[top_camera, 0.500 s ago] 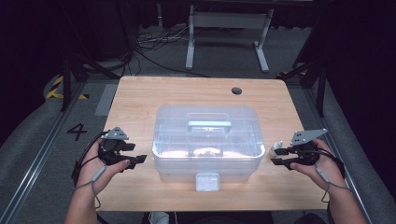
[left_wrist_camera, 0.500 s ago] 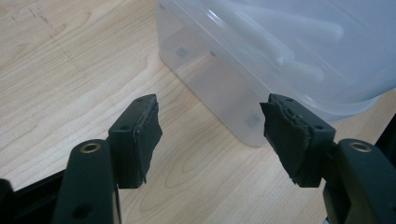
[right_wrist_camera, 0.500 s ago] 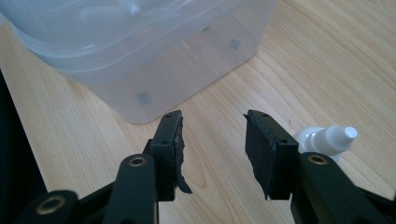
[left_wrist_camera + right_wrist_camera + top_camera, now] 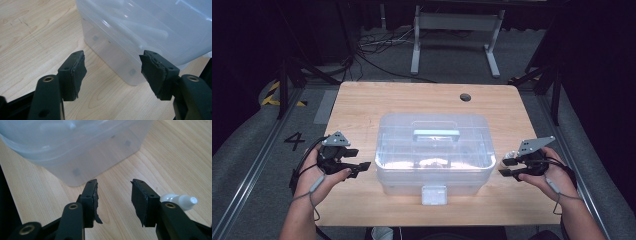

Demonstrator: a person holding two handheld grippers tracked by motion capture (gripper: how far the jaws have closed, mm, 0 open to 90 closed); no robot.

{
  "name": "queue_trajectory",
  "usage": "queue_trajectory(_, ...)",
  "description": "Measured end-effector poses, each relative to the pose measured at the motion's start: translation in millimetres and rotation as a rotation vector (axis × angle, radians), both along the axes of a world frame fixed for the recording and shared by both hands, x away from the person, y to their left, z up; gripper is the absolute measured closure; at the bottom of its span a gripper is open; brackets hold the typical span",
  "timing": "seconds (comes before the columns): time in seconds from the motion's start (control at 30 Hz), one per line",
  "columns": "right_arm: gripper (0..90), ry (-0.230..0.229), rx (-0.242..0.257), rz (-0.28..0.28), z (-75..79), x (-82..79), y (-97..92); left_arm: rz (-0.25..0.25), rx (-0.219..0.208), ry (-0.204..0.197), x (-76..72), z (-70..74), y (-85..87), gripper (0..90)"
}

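A clear plastic storage box (image 4: pixel 434 155) with its lid on stands in the middle of the wooden table (image 4: pixel 412 102). The lid has a grey handle (image 4: pixel 436 134), and a white latch (image 4: pixel 433 195) sits on the near wall. Pale things inside are too blurred to name. My left gripper (image 4: pixel 360 159) hovers just left of the box, open, with nothing between its jaws. In the left gripper view the box corner (image 4: pixel 130 72) lies just beyond that gripper (image 4: pixel 112 62). My right gripper (image 4: pixel 505 166) sits just right of the box, open and empty (image 4: pixel 113 186). A small white bottle-like thing (image 4: pixel 182 200) lies beside its right jaw.
A dark round hole (image 4: pixel 465 97) is set in the table near the far right. Bare wood runs behind the box and along the near edge. Beyond the table, cables and a white metal stand (image 4: pixel 457 30) sit on the floor.
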State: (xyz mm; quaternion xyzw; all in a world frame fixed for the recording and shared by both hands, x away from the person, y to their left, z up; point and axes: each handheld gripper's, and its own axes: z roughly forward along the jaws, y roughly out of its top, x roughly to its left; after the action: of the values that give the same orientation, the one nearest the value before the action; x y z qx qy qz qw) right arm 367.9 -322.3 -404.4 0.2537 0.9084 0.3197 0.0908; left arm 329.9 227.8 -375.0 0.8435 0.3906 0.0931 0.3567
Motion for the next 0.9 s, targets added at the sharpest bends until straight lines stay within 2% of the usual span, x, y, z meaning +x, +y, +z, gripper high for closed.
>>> queue_trajectory(0.03, 57.6, -0.007, 0.014, -0.006, 0.4, -0.4, 0.6, 0.001, -0.004, 0.006, 0.1, 0.1, -0.2, 38.3)
queue_trajectory(0.1, 57.6, 0.003, 0.001, 0.011, 0.8, -1.9, 3.1, 0.003, -0.007, 0.005, 0.1, 1.3, -0.4, 39.2)
queue_trajectory(0.5, 57.4, 0.012, -0.003, 0.016, 0.3, -5.6, 5.8, -0.007, -0.035, -0.01, -4.5, 17.1, -0.2, 43.5)
queue_trajectory(0.67, 57.2, 0.016, -0.005, 0.013, 0.5, -3.9, 6.8, -0.039, -0.054, -0.042, -8.8, 30.3, -5.1, 44.3)
queue_trajectory(0.9, 56.7, 0.015, -0.001, 0.021, 2.3, -4.3, 11.3, -0.067, -0.069, -0.081, -6.9, 42.1, -12.7, 44.0)
